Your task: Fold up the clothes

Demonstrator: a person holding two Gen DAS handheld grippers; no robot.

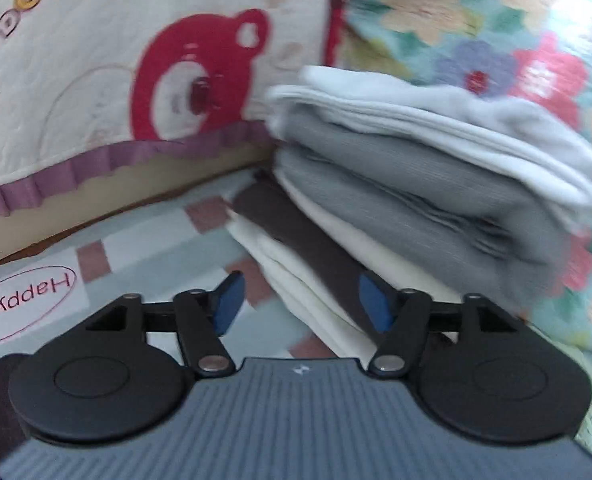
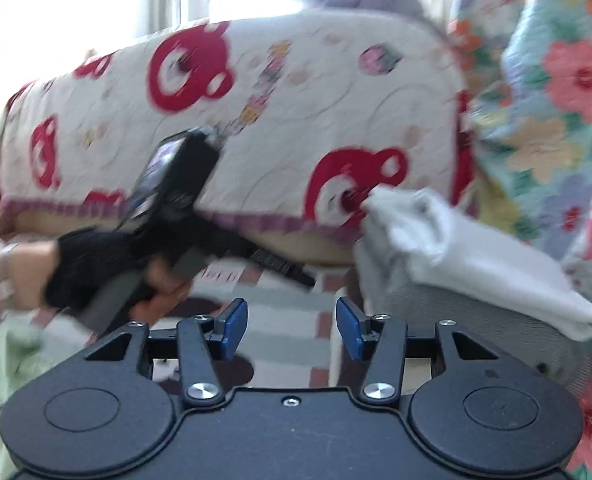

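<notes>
A stack of folded clothes (image 1: 415, 184), white and grey cotton layers with one dark brown piece, sits on the checked bed cover (image 1: 144, 240) against the floral quilt (image 1: 475, 20), so much of the folding looks finished. The left hand-held gripper (image 1: 301, 304) has its blue pads apart just before the stack's lower edge, gripping nothing. The right hand-held gripper (image 2: 292, 330) is likewise spread and empty. A pale green cloth (image 2: 12, 364) at the lower left may remain unfolded. The bear-print cushion (image 2: 256, 112) crowds the space behind.
</notes>
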